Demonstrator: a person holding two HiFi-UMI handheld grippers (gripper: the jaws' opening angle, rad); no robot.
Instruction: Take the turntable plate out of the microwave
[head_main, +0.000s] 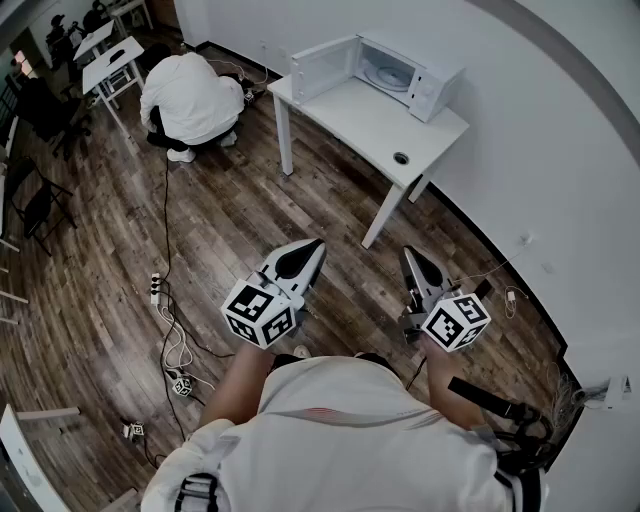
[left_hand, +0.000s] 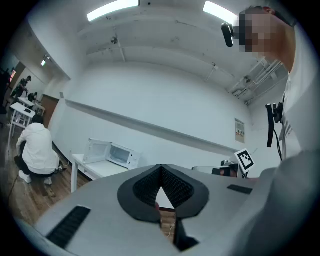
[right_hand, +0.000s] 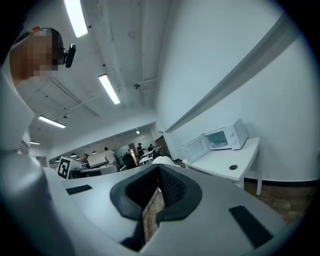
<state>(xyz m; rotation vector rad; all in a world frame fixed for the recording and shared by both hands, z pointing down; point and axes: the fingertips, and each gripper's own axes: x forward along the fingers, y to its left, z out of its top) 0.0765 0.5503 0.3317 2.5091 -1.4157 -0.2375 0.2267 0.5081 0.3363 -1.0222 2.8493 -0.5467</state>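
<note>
A white microwave stands at the far end of a white table, its door swung open to the left. Inside, a pale round turntable plate shows faintly. Both grippers are held level over the wooden floor, well short of the table. My left gripper is shut with nothing in it, and my right gripper is also shut and empty. The left gripper view shows the closed jaws with the microwave far off to the left. In the right gripper view the jaws are closed and the microwave stands to the right.
A person in white crouches on the floor left of the table. Cables and a power strip lie on the floor at left. Desks and chairs fill the far left. A white wall runs behind the table.
</note>
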